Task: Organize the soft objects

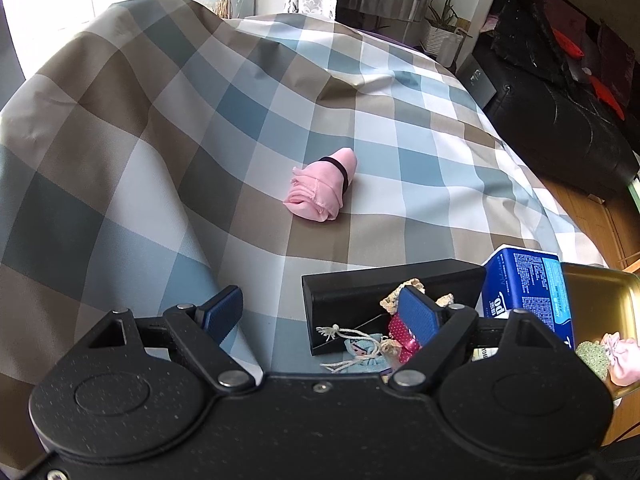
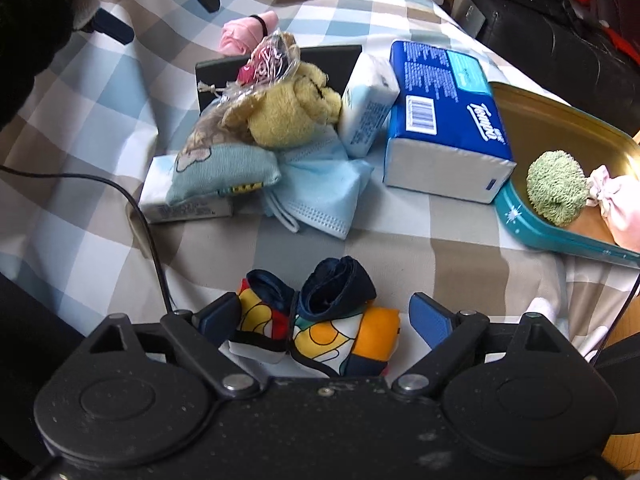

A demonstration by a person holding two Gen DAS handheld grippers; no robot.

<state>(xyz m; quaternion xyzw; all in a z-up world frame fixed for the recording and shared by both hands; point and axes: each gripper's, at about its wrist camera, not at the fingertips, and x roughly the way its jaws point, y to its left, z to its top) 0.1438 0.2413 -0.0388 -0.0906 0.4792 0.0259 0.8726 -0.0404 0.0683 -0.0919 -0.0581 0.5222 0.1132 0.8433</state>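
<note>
My right gripper (image 2: 324, 320) is open, low over the checked cloth (image 2: 80, 120). A rolled multicoloured fabric bundle (image 2: 320, 328) with dark blue ends lies between its fingers; the right pad stands clear of it. My left gripper (image 1: 320, 316) is open with nothing held. A pink rolled cloth (image 1: 322, 186) with a black band lies ahead of it on the checked cloth. Its right finger (image 1: 418, 316) hangs over a black box (image 1: 380, 292) holding small dolls and pouches. Behind the bundle lies a heap: a yellow plush (image 2: 288, 116), a blue face mask (image 2: 320, 192) and a teal pouch (image 2: 224, 176).
A blue tissue pack (image 2: 448, 128) and a small white tissue pack (image 2: 368, 108) lie right of the heap. A teal-rimmed tin (image 2: 540, 120) at the right edge holds a green puff (image 2: 556, 188) and a pink pouch (image 2: 620, 208). A black cable (image 2: 148, 232) crosses the left. A dark sofa (image 1: 560, 120) stands beyond.
</note>
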